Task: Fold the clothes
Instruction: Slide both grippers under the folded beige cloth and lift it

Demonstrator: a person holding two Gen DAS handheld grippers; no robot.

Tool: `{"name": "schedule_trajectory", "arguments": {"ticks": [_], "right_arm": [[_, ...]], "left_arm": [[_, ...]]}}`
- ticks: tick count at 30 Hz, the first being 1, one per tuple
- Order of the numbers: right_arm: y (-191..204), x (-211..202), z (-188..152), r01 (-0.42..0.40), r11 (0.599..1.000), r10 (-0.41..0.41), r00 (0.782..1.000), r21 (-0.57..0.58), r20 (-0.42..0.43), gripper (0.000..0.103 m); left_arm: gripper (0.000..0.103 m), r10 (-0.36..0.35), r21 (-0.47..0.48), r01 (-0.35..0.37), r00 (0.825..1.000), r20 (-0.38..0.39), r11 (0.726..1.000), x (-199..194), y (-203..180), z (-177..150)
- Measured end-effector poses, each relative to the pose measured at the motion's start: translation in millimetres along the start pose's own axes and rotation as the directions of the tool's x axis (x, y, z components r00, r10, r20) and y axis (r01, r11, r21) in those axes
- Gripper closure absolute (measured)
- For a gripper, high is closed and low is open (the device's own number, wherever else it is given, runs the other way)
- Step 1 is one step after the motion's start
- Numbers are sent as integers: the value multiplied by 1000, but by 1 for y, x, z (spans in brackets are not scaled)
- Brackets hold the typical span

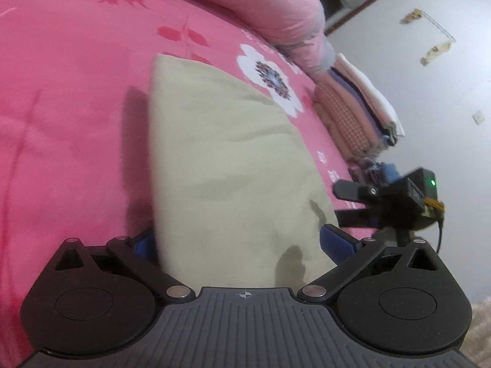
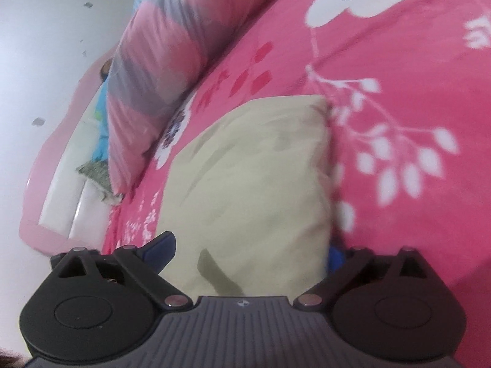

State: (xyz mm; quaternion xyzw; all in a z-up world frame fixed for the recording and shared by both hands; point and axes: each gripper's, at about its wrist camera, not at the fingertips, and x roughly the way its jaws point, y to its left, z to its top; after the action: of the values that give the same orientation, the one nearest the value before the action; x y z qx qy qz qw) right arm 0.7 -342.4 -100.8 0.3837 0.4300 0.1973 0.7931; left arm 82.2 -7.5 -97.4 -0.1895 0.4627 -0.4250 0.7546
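A folded beige garment (image 1: 227,159) lies flat on the pink flowered bedsheet (image 1: 70,98). My left gripper (image 1: 241,242) is open wide at the garment's near end. Its blue pads (image 1: 336,240) stand at either side of the cloth, and the left pad is partly hidden by the cloth's edge. In the right wrist view the same beige garment (image 2: 254,184) fills the gap of my right gripper (image 2: 248,251), which is also open wide, one blue pad (image 2: 161,250) at the left edge of the cloth. The right gripper (image 1: 346,204) also shows beside the garment's right edge in the left wrist view.
A rolled pink and grey quilt (image 1: 260,9) (image 2: 159,70) lies along the far side of the bed. A stack of folded clothes (image 1: 359,113) sits at the bed's right edge. A pink and white headboard (image 2: 61,184) and a pale wall (image 1: 445,98) bound the bed.
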Motion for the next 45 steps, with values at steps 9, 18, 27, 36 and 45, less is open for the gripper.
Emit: {"name": "schedule_trajectory", "arguments": {"ticks": [9,18,27,36,45], "right_arm": [[-3,27,24,-115,993,115,993,7,-31,5],[-22,13,9,-150,987,153,986,52,-61,34],[-5,21,8,-125,992,126,992,20,-17,62],[24,-36,-10,-52,994,60,995,-92,79,66],[52,-171,-22,135,950,-51,957,-282,286,67]], "left_arm": [[0,-42,-7,42,999,33,999,13,2,7],[1,-46,26,45,998,43,999,14,-1,3],[1,-129,-40,132,989,78,990,4,-5,8],[1,-166,39,163,983,81,986,1,-68,2],[2,-320,215,307,947,26,927,43,-181,10]]}}
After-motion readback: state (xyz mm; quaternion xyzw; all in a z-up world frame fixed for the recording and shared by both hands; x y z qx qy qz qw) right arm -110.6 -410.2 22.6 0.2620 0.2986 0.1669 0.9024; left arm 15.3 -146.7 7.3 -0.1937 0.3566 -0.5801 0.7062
